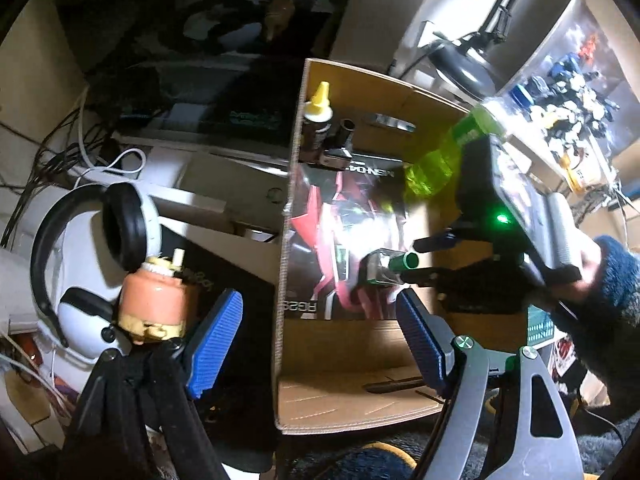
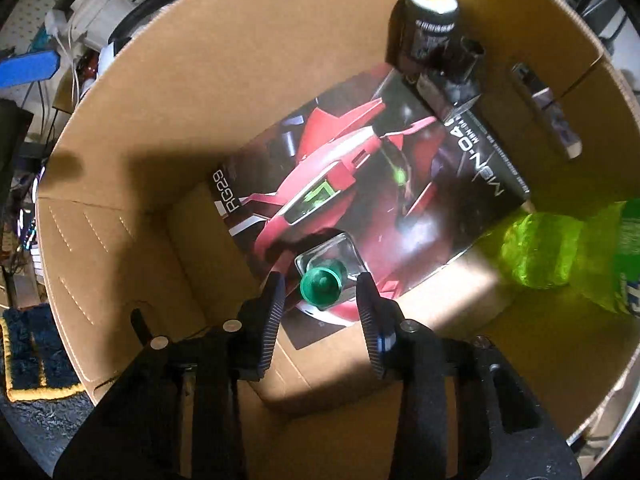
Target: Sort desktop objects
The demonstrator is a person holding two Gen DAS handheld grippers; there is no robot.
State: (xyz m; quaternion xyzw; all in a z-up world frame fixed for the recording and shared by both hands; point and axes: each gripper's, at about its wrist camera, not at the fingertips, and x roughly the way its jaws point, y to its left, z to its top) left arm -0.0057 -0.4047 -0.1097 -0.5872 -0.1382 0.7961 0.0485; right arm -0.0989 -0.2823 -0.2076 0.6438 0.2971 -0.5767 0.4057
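A cardboard box (image 2: 132, 208) holds a glossy red-and-black model kit box (image 2: 352, 168), a black bottle with a yellow nozzle (image 2: 430, 20) and a green bag (image 2: 540, 252). A small clear glass bottle with a green cap (image 2: 324, 280) stands on the kit box. My right gripper (image 2: 320, 292) is open inside the box, its fingers either side of the cap, apart from it. In the left wrist view my left gripper (image 1: 320, 328) is open and empty above the box's near wall (image 1: 280, 280), and the right gripper (image 1: 424, 260) reaches to the green-capped bottle (image 1: 390, 266).
White-and-black headphones (image 1: 100, 256) and an orange jar (image 1: 156, 300) sit left of the box. Cables (image 1: 60, 152) and a monitor base (image 1: 192, 128) lie behind. A clear case of figures (image 1: 560, 92) stands at the right. A dark rug (image 2: 32, 356) lies left.
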